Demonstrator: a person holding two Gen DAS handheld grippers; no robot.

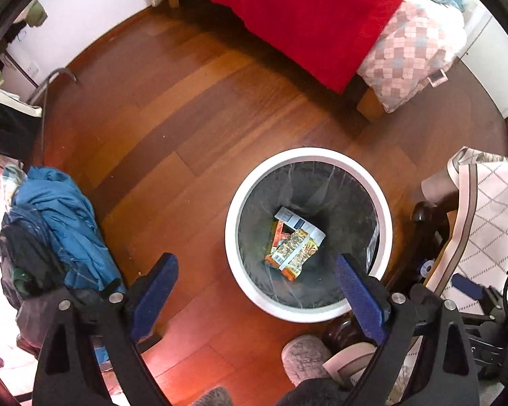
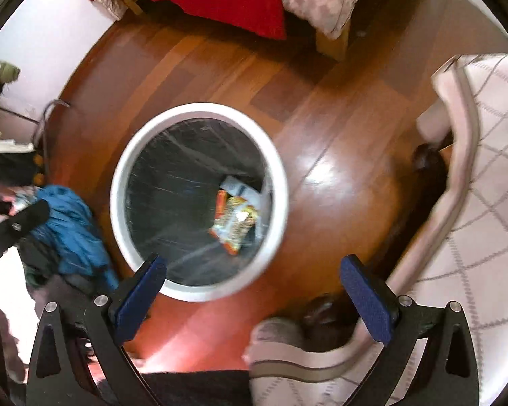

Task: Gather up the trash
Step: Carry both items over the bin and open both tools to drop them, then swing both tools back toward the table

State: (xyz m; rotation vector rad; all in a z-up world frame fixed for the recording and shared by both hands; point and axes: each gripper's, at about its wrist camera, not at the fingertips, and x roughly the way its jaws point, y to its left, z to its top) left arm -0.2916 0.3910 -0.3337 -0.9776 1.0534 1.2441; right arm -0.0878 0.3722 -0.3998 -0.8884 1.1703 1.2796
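Observation:
A round white trash bin (image 1: 386, 216) with a dark liner stands on the wooden floor. At its bottom lie a colourful snack wrapper (image 1: 293, 250) and a white carton (image 1: 299, 223). My left gripper (image 1: 257, 264) hangs open above the bin's near edge, nothing between its blue pads. In the right wrist view the same bin (image 2: 117, 203) sits left of centre with the wrapper (image 2: 235, 225) inside. My right gripper (image 2: 254, 267) is open and empty above the bin's near rim and the floor beside it.
A bed with a red blanket (image 1: 308, 17) and checked pillow (image 1: 409, 57) stands at the far side. Blue clothing (image 1: 64, 223) is piled on the left. A patterned cloth (image 2: 484, 203) drapes over furniture on the right. A grey slipper (image 1: 304, 358) lies near the bottom.

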